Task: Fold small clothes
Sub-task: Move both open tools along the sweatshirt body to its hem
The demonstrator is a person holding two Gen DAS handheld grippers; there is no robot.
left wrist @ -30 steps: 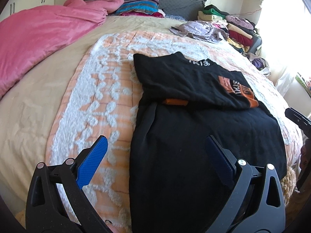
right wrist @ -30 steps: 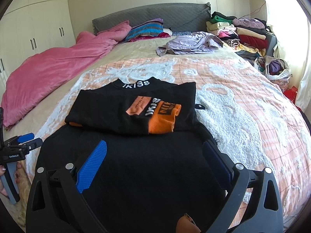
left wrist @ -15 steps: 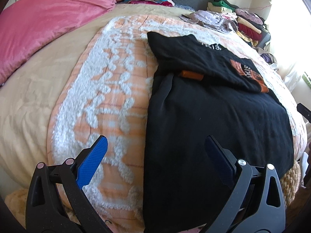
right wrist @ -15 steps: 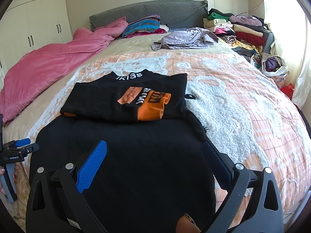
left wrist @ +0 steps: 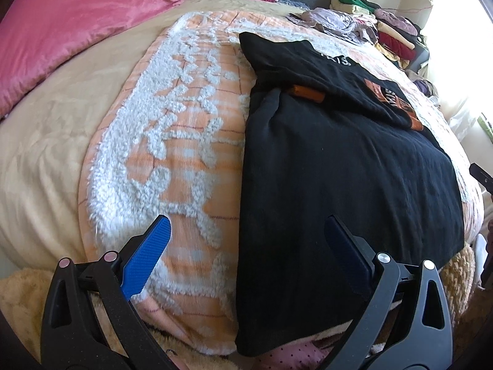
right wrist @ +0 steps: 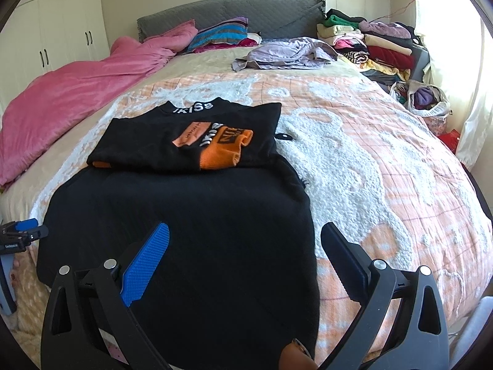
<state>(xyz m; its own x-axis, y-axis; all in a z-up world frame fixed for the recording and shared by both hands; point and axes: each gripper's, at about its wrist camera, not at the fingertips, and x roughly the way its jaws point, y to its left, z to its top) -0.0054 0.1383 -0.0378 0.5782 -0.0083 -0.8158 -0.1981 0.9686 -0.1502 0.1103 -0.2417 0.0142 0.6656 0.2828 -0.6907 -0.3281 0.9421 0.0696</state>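
Observation:
A black garment (left wrist: 339, 185) (right wrist: 191, 225) lies flat on the orange-and-white blanket (left wrist: 191, 129), its upper part folded down, showing an orange patch (right wrist: 222, 151) and white lettering. Its lower hem hangs over the bed's front edge. My left gripper (left wrist: 246, 231) is open and empty, hovering over the garment's lower left edge. My right gripper (right wrist: 245, 237) is open and empty, over the garment's lower right part. The left gripper also shows at the left edge of the right wrist view (right wrist: 21, 234).
A pink duvet (right wrist: 77, 92) lies along the left of the bed. A lilac garment (right wrist: 286, 54) and striped pillows (right wrist: 218, 34) sit near the grey headboard (right wrist: 234, 12). Stacked clothes (right wrist: 369, 43) and a bag (right wrist: 422, 98) stand at the right. White wardrobes (right wrist: 55, 30) are at the left.
Both grippers have drawn back and lowered toward the bed's front edge; the left view now looks down on the hem. The garment has not moved. Both grippers stay open.

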